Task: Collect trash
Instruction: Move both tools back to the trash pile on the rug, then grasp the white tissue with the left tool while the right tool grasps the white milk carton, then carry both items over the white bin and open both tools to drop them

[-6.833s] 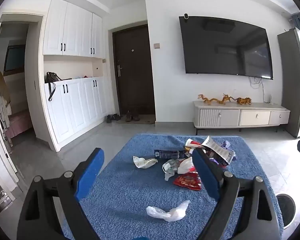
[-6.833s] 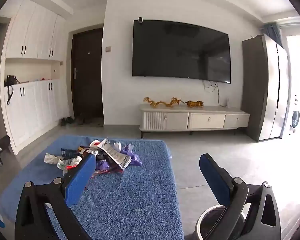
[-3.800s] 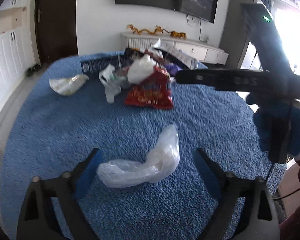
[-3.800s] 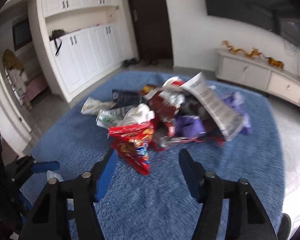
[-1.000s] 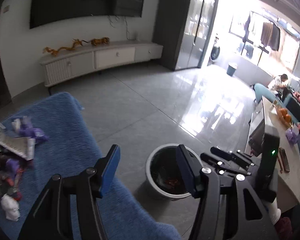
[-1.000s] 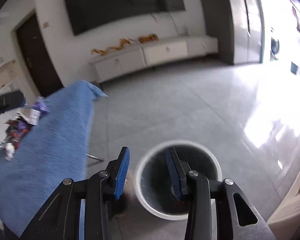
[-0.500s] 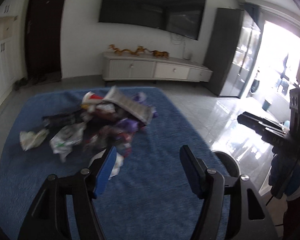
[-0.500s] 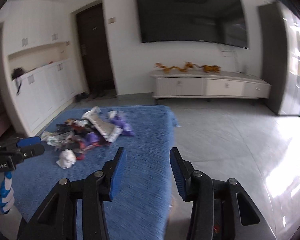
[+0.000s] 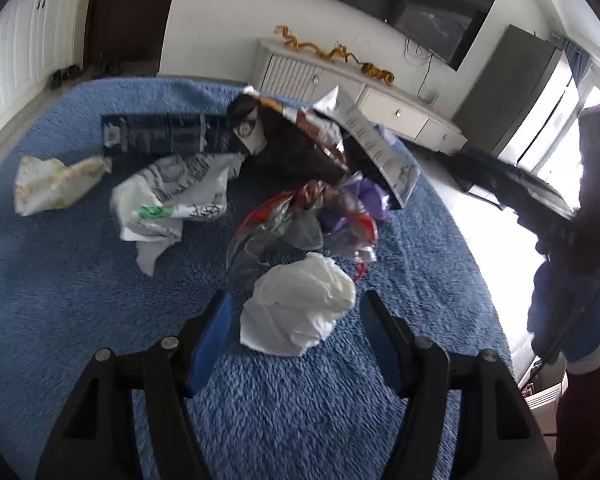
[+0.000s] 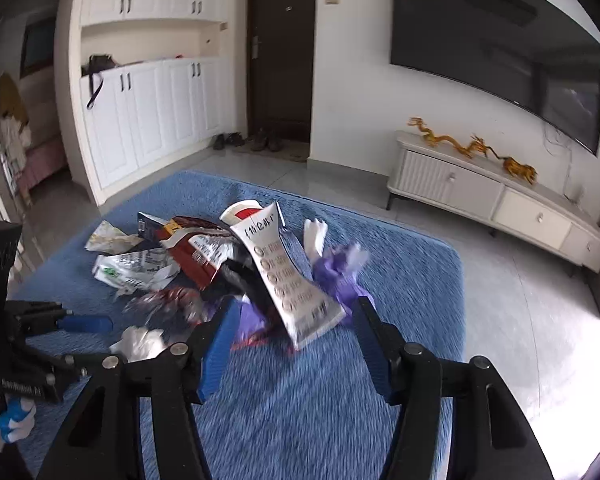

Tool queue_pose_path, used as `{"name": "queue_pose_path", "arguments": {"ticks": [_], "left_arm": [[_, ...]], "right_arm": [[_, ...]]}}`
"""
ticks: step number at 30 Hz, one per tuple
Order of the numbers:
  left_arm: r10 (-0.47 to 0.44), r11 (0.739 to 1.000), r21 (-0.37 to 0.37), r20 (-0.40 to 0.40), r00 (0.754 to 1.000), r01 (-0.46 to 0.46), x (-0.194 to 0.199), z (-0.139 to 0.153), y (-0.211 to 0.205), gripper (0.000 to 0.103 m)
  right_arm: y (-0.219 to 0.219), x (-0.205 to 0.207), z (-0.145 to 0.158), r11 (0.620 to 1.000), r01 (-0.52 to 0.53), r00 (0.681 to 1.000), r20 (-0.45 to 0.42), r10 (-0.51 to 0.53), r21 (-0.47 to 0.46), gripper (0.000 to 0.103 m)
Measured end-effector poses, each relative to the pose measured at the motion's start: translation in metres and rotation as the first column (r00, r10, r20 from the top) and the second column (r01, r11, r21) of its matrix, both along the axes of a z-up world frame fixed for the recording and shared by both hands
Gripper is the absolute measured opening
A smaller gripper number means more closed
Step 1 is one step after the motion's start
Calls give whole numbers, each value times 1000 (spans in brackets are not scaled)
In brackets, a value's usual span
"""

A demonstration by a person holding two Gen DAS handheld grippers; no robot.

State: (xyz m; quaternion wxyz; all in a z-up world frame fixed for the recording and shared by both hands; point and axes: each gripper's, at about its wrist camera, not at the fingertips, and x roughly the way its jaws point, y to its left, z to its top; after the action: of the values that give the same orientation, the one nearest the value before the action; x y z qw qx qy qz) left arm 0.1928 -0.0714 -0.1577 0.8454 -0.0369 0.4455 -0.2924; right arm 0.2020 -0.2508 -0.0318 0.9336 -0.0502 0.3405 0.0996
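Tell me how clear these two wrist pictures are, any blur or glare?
Left wrist view: window at right blown out white, far trash pile smeared, crumpled white bag fairly sharp. Right wrist view: evenly lit, purple wrapper and blue rug streaked by motion. Both bend straight lines, dark corners.

Left gripper [image 9: 296, 320] open around white wrapper [image 9: 298, 306], perhaps touching.
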Motion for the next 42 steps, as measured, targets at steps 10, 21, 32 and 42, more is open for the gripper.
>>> {"name": "queue_pose_path", "arguments": {"ticks": [10,21,32,42], "left_arm": [[-33,999,18,-14,999,34,8,-11,-15,51],[-68,998,-15,6,998,68,-28,8,-6,16],[-135,990,-17,121,983,138,-80,64,-23,14],[-449,894,44,114,886,447,-123,75,-184,14]], "right_arm": [[21,72,-46,993,-81,992,-107,71,-91,64],[1,38,-26,999,-31,999,-35,31,13,33],[-61,-86,39,985,68,990,114,-87,158,33],[-202,-216,-15,874,452,890,-25,-455,180,33]]}}
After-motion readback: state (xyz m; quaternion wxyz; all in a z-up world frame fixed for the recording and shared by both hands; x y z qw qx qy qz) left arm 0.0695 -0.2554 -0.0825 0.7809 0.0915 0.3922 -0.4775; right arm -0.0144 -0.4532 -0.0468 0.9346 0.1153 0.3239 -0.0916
